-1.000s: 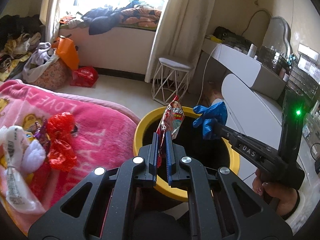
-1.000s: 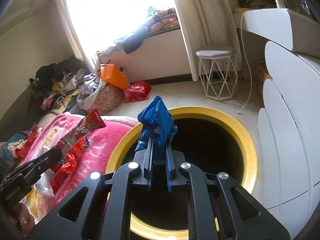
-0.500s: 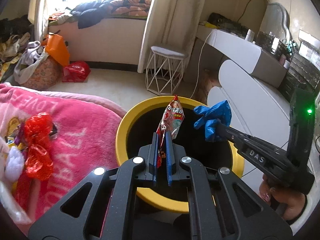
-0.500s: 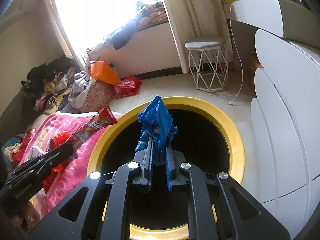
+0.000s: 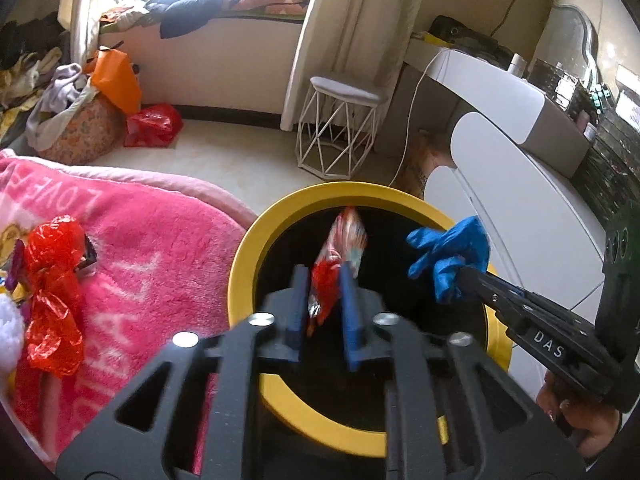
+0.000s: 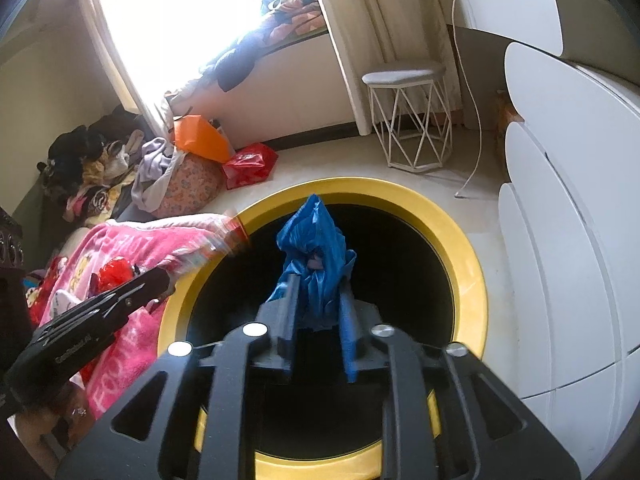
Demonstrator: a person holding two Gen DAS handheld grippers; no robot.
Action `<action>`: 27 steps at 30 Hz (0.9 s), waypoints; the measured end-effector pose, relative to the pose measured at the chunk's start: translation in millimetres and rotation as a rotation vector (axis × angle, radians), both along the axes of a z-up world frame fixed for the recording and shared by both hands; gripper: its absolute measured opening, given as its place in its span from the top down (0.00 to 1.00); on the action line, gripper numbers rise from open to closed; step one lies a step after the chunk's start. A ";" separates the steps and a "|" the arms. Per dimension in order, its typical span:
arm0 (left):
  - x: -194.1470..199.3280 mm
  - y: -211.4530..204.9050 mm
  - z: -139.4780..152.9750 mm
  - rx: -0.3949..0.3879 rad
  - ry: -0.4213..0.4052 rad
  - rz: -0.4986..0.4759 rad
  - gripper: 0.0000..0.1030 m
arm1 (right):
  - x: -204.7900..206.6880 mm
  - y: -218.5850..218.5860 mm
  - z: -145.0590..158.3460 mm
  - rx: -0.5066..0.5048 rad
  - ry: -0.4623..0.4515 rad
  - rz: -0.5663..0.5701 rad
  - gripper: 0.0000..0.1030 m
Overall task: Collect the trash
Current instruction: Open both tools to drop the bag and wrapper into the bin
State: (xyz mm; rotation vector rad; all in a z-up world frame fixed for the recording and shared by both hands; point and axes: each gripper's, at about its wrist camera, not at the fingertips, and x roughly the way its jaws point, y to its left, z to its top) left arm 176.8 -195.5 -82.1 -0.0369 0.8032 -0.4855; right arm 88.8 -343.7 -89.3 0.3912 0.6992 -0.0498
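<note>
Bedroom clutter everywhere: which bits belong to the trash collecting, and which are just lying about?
Job:
- snack wrapper between the opening left tongs
- blue glove between the opening right tongs
- yellow-rimmed bin
- red crumpled plastic

Lying about:
- wire stool
- pink blanket
- clothes pile

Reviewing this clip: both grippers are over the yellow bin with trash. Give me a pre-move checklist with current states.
1. Left gripper over the bin mouth: ok.
2. Right gripper over the mouth: ok.
3. Left jaws opening, snack wrapper between them: ok.
4. Right jaws opening, blue glove between them: ok.
5. Both items fully released: cannot tell.
6. Blanket cleared of trash: not ok, red wrapper remains.
</note>
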 end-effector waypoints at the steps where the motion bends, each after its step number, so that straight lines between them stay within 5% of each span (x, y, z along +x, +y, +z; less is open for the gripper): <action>1: -0.6 1.2 1.1 -0.002 -0.003 0.004 0.62 | -0.4 -0.7 0.0 0.002 0.000 -0.009 0.66; 3: -3.7 6.7 4.4 -0.015 -0.017 0.015 0.28 | -1.8 -2.0 0.7 0.000 -0.003 -0.022 0.58; 7: -12.6 21.5 14.0 -0.035 -0.047 0.054 0.11 | -4.4 0.0 5.8 -0.015 -0.019 -0.045 0.50; 27: -55.8 90.8 59.6 -0.070 -0.186 0.216 0.10 | -13.7 48.9 43.6 -0.047 -0.126 0.070 0.31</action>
